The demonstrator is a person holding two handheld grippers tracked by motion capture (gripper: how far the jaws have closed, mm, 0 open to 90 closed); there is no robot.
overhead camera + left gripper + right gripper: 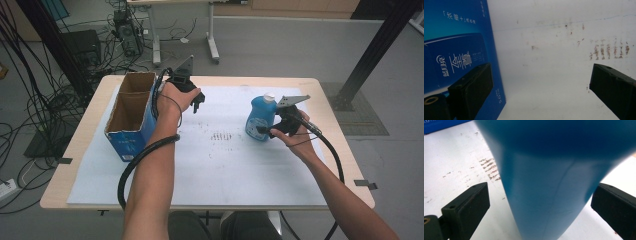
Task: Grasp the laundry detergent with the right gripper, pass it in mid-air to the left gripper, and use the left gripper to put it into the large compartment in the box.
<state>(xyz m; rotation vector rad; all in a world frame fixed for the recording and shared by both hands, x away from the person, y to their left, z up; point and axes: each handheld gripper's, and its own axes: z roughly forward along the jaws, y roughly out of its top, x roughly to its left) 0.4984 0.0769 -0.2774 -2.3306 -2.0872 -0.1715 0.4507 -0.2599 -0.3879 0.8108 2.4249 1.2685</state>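
The right gripper view is mostly a blurry blue wall, so the bottle's (pixel 549 182) cap and base are cut off there; the high view is where it makes sense. There's one bottle (pixel 261 118), standing on the right half of the surface (pixel 225 165), long axis roughly vertical with the white cap up, maybe leaning a touch. One box (pixel 131 116) too, blue outside, open top, two compartments, sitting at the left with its long side running away from the person. Two grippers: the right gripper (pixel 265 131) has its jaws spread on either side of the bottle's lower body, not pressing it as far as the gripper view shows. The left gripper (pixel 199 102) hangs just beside the box's right wall, jaws spread wide over bare stained sheet, one jaw in front of the box's (pixel 456 50) printed face; contact there is hard to tell.
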